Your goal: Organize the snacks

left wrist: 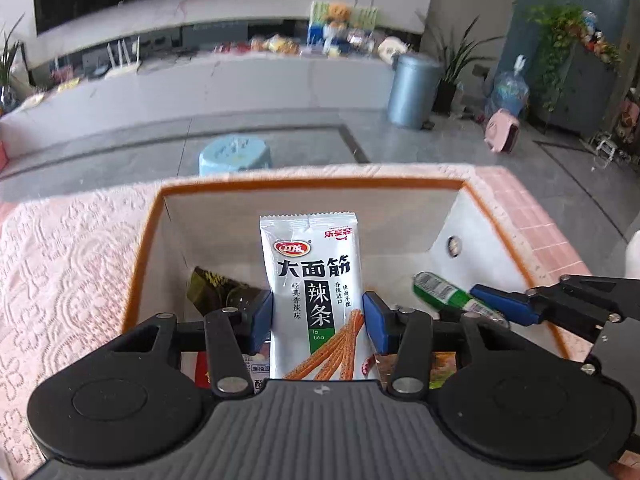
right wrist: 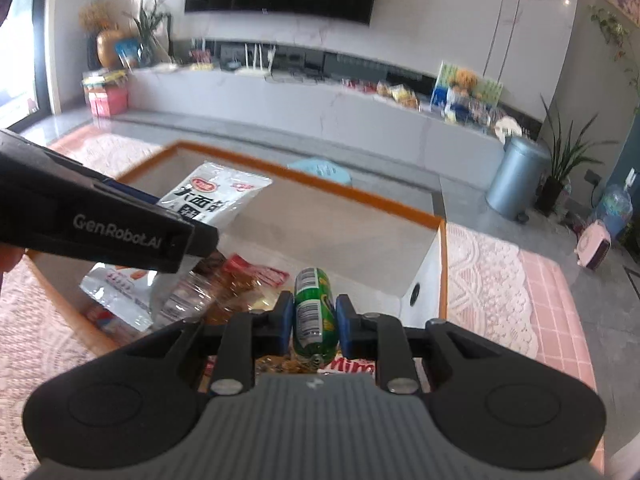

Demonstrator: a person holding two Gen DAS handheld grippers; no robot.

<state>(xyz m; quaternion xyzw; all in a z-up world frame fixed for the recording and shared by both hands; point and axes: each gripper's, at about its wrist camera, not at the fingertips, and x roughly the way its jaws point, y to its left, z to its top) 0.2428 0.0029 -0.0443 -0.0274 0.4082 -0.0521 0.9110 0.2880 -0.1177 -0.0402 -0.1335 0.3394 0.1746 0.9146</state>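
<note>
While hovering over the orange-rimmed box point(left wrist: 496, 216), left fingers point(left wrist: 264, 316) clamping the white spicy-strip packet point(left wrist: 312, 296), right fingers point(right wrist: 286, 316) pinching the green snack tube point(right wrist: 314, 316), risking clashing grippers and a slipping packet.

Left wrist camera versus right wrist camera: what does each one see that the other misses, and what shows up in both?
Only the left wrist view shows the white packet's full printed front, clamped in the left gripper, and a dark wrapper behind it. Only the right wrist view shows the red packet and clear bag lying in the box. Both share the orange-rimmed box, the green tube in the right gripper, and the blue stool.
</note>
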